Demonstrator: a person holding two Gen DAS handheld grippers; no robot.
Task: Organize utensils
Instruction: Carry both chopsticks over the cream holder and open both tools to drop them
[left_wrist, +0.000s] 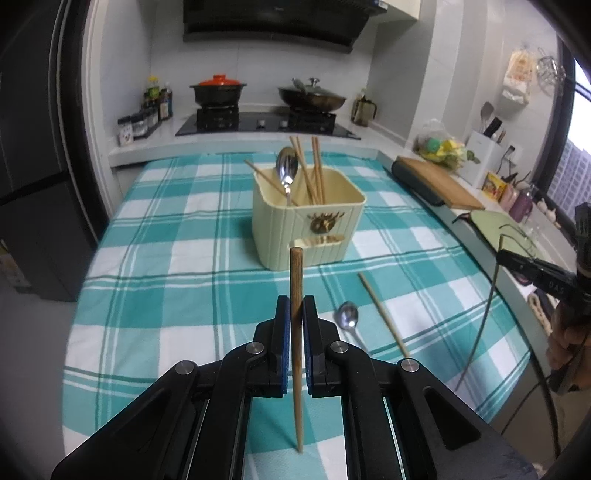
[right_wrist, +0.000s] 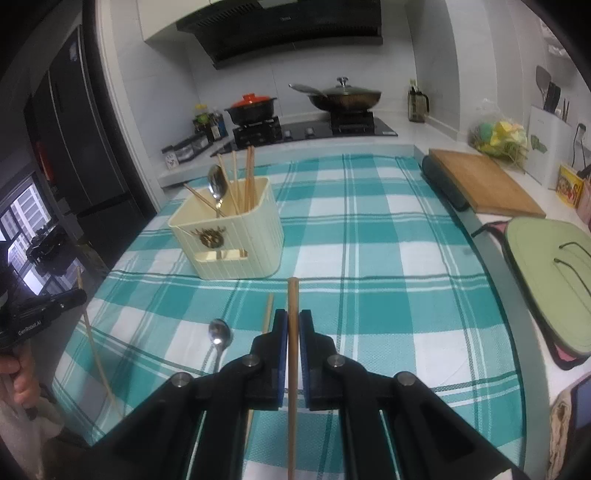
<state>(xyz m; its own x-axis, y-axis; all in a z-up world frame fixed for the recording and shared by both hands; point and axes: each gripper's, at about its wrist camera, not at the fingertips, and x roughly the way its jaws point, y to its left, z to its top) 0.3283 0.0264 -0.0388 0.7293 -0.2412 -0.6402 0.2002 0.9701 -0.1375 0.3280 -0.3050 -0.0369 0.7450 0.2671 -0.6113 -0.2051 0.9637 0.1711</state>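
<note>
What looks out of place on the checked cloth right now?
One spoon and one chopstick lie loose on the cloth, outside the cream holder where the other utensils stand. The left gripper and right gripper each grip a chopstick. Nothing looks spilled or damaged.

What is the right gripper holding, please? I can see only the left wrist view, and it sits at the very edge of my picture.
Observer: The right gripper is shut on a chopstick, which stands upright between its blue pads.
Operator: Thank you. Which way does the loose spoon's handle run? It is hidden in my view.
Observer: The spoon lies on the checked cloth. Its bowl is toward the holder and its handle runs back toward the right gripper, beside the loose chopstick.
</note>
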